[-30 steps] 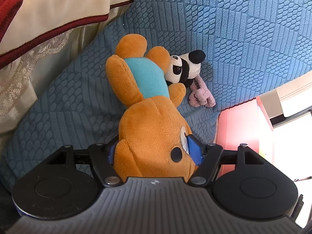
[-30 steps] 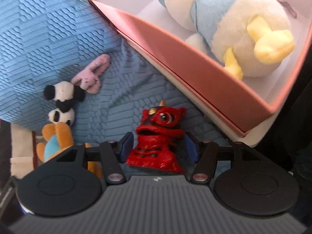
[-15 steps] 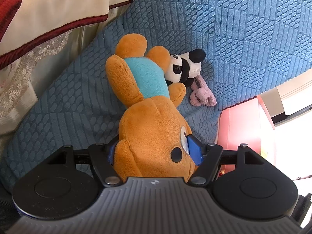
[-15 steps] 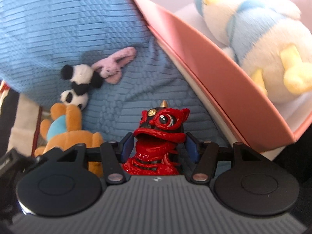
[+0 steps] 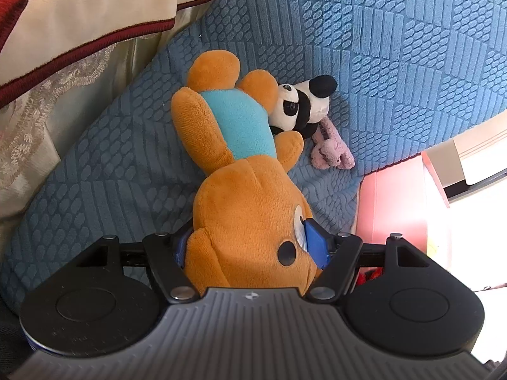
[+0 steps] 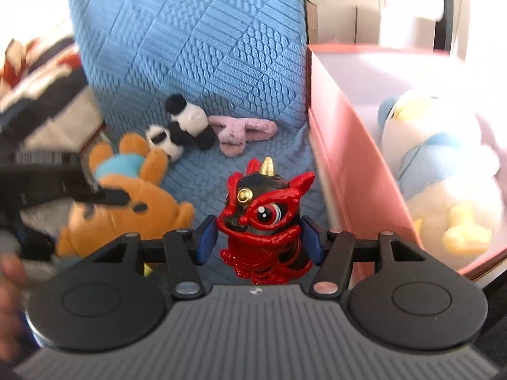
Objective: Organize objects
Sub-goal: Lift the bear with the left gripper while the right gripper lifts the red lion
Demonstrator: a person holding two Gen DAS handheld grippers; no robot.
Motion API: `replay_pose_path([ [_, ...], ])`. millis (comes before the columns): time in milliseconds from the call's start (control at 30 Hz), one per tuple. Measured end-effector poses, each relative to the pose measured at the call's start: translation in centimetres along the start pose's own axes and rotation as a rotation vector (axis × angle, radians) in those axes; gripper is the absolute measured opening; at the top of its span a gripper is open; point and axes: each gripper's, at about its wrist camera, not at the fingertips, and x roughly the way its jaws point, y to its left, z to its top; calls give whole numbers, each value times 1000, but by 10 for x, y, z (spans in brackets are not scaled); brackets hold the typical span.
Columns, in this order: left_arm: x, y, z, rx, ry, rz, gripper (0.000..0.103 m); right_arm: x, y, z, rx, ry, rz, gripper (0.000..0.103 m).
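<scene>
Orange plush, short-piled and soft, made up the stuffed bear with a turquoise shirt [image 5: 250, 202], which lay on a blue quilted cover [image 5: 396, 47] stamped with ovals and ribs. The left gripper [image 5: 252, 243] had its blue pads pressed into both sides of the bear's rounded head, partly closed, with the fur bulging between them. Against the bear's legs lay a small black-and-white plush panda [image 5: 301, 104], and just beside that a limp pink plush rabbit [image 5: 331, 148]. Cream fabric with dark red piping [image 5: 95, 9] hung at the upper left.

The right gripper [image 6: 259, 240] held a glossy red lion-dance figurine with a gold horn [image 6: 264, 218], hard and shiny, between its blue pads at about half width; the left pad seemed barely to touch it. The figurine stood upright above the blue cover, next to the smooth wall of a pink cardboard box [image 6: 355, 171]. Inside the box rested a fluffy white-and-pale-blue plush bird with yellow feet [image 6: 443, 171]. Both grippers angled downward at the cover. In the right wrist view the left gripper and the fingers [image 6: 9, 272] holding it showed blurred at the left edge.
</scene>
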Motion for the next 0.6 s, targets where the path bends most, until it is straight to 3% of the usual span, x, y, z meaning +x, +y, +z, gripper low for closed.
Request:
replay_pose_path([
  [267, 5, 0, -1, 1, 10, 12, 74, 13, -3, -26, -33, 57, -10, 60],
  [600, 12, -3, -3, -1, 24, 22, 75, 17, -9, -27, -18, 46, 15, 61],
])
